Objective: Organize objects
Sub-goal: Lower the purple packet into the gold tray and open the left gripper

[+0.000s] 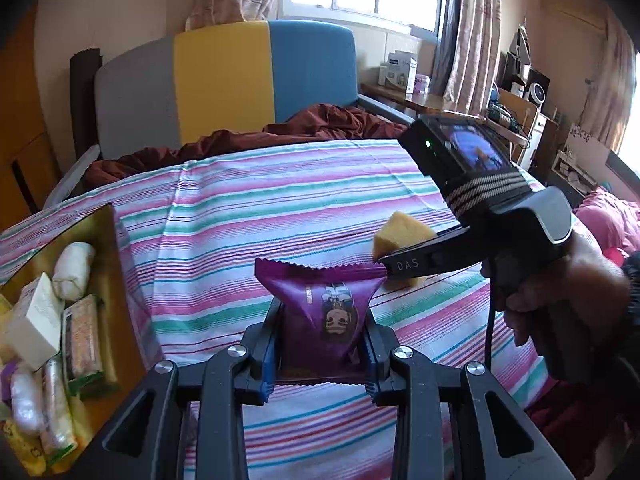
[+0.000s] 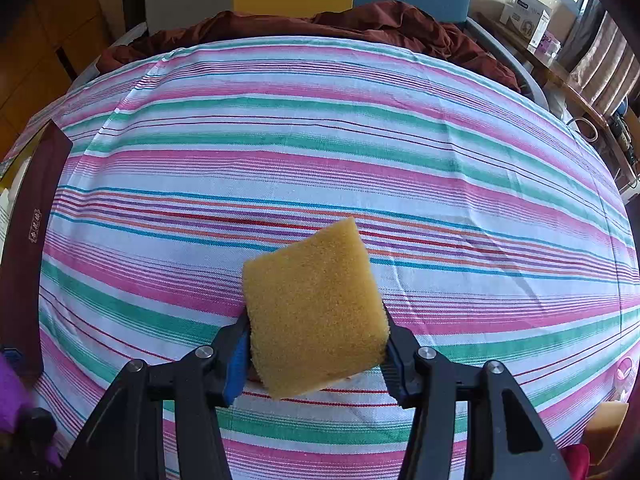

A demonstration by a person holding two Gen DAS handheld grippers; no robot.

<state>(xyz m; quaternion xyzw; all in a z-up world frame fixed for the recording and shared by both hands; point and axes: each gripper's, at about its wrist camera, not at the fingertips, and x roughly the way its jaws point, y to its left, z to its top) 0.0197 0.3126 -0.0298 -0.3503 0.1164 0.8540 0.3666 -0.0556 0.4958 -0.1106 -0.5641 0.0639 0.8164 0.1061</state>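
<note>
striped sheet | maroon blanket | tricolour headboard | curtains

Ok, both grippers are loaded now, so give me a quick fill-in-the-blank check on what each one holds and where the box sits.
1. The left gripper is shut on a ____ snack packet.
2. The right gripper is shut on a yellow ____.
3. The gold-lined box of wrapped snacks sits on the left gripper's ____ side.
4. Everything lies over a ____ bedsheet.

Missing words: purple; sponge; left; striped
</note>
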